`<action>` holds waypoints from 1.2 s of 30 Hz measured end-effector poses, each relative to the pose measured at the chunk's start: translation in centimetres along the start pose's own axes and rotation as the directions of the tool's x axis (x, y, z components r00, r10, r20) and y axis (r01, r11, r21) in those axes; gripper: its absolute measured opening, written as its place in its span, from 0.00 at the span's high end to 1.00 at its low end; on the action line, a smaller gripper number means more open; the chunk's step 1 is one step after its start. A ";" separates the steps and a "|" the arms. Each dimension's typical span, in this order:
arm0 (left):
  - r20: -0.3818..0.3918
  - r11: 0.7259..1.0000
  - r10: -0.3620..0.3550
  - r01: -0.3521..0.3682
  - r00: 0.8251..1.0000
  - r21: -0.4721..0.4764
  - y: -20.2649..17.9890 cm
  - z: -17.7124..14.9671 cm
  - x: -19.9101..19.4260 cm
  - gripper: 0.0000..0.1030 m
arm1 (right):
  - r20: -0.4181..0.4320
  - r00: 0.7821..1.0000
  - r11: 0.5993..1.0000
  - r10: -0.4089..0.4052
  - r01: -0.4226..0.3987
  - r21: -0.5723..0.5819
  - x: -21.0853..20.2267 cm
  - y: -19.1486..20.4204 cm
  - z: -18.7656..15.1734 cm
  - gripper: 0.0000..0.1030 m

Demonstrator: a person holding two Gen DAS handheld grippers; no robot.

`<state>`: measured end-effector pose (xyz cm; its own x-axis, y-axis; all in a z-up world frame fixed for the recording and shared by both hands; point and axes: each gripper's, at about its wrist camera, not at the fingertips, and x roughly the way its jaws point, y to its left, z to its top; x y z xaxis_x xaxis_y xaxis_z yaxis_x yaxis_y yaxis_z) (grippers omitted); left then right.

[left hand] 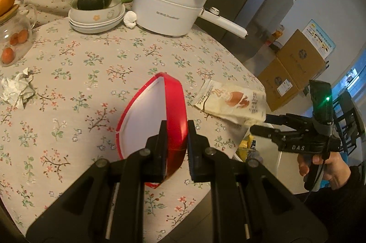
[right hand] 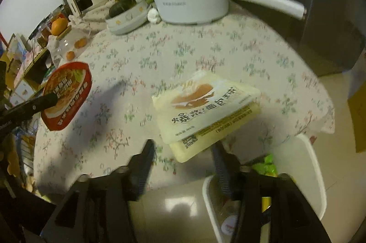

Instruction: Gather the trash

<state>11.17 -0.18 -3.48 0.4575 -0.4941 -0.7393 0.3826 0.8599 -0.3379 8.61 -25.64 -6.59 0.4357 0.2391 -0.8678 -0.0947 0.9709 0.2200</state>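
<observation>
My left gripper (left hand: 176,126) is shut on a red noodle-cup lid (left hand: 151,110), held on edge above the flowered tablecloth. Its white underside faces the left wrist view. Its printed top (right hand: 66,94) shows at the left of the right wrist view. A cream bread wrapper (right hand: 205,105) hangs over the table's near edge, its lower end between the fingers of my right gripper (right hand: 183,148). Those jaws stand wide apart, with a gap at the left finger. In the left wrist view the wrapper (left hand: 231,101) sits at the tip of the right gripper (left hand: 258,124). A crumpled paper (left hand: 16,89) lies at the far left.
A white bin (right hand: 306,165) holding several wrappers stands on the floor under the right gripper. At the back of the table are a white pot (left hand: 169,12) with a long handle, stacked bowls with a squash (left hand: 96,9) and a glass jar (left hand: 13,44). Cardboard boxes (left hand: 292,69) sit beyond the table.
</observation>
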 end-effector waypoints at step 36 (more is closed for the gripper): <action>-0.032 1.000 0.006 -0.006 0.999 0.001 0.3 -0.2 0.6 0.84 | -0.070 0.990 0.989 -0.124 0.118 -0.085 6.9 -2.4 2.3 0.52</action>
<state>11.39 -0.15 -4.11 0.4339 -0.4844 -0.7597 0.3805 0.8628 -0.3328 13.94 -26.35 -12.05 0.3802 0.1174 -0.9174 -0.1188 0.9899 0.0774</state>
